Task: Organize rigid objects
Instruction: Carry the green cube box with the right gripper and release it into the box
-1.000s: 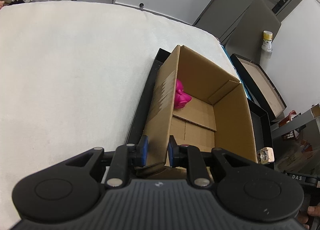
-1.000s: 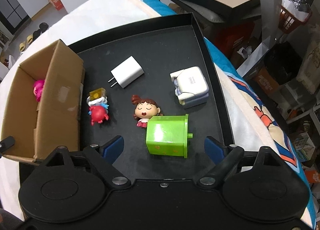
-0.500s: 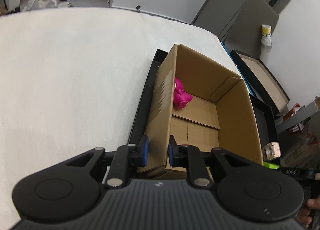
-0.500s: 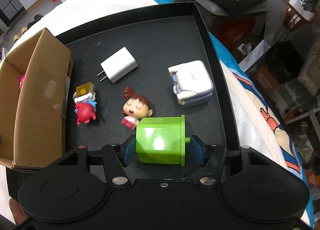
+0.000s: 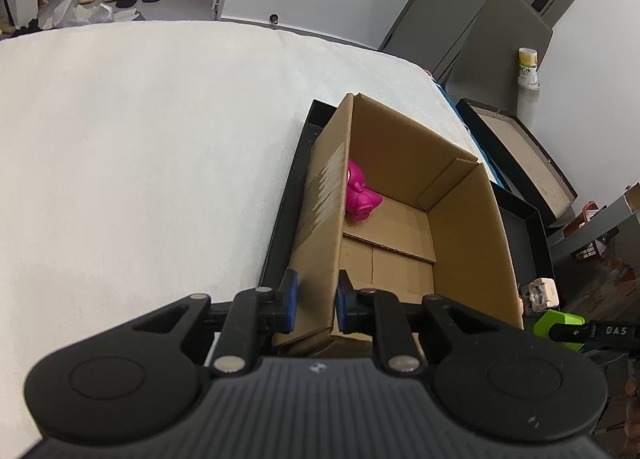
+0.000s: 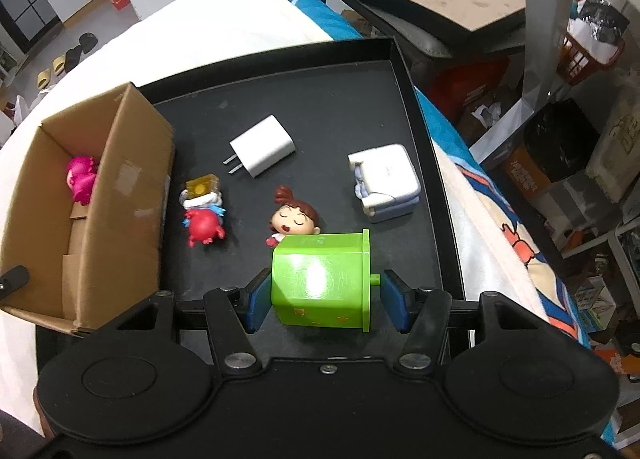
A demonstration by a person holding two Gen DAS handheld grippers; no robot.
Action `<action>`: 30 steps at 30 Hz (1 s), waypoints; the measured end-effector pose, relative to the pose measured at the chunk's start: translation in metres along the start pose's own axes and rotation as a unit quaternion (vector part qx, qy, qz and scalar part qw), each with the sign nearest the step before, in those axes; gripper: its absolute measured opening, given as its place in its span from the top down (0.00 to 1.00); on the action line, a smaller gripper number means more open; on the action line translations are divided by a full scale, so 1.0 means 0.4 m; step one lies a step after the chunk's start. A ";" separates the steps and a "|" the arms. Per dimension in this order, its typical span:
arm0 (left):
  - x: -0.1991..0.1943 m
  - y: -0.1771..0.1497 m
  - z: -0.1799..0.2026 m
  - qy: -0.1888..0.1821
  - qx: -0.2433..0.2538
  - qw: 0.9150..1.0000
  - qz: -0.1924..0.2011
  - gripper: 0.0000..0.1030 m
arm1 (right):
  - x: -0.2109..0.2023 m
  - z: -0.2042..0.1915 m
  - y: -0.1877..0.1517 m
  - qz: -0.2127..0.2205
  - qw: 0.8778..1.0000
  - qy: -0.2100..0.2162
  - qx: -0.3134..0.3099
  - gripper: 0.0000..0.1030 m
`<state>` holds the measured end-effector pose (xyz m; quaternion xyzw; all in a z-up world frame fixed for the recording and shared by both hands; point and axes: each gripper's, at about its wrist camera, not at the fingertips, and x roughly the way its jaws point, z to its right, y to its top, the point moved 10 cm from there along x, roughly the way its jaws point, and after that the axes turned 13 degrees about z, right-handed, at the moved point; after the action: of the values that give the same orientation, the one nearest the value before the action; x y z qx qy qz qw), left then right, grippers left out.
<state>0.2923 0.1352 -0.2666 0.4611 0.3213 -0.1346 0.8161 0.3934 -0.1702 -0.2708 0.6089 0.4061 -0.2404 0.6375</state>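
Green block (image 6: 320, 279) pinched in right gripper (image 6: 322, 297), just above black tray (image 6: 420, 107), likely bound for cardboard box (image 5: 464, 255). Left gripper (image 5: 314, 299) clamps box wall (steadying it, I judge); pink toy (image 5: 360, 195) inside.

Both my hand-held grippers look alike: the left hand-held gripper (image 5: 313, 301) and the right hand-held gripper (image 6: 326, 297) have matte black bodies with two round discs, angled black linkage arms, silver screw heads and blue finger pads (image 6: 256, 299). A ribbed grey grip shows on mine at left.
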 end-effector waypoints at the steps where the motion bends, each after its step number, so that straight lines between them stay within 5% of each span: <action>1: 0.001 0.000 0.001 -0.001 -0.001 1.000 -0.001 0.83 | -0.006 -0.004 0.004 0.002 1.000 0.000 -0.003 0.46; 30: -0.009 -0.003 -0.001 -0.026 -0.001 1.000 -0.003 0.82 | -0.227 -0.142 0.188 0.085 0.994 -0.010 -0.067 0.46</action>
<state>0.2885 0.1347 -0.2652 0.4556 0.3016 -0.1483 0.8243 0.3907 -0.1214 -0.1495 0.5947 0.3620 -0.1637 0.6989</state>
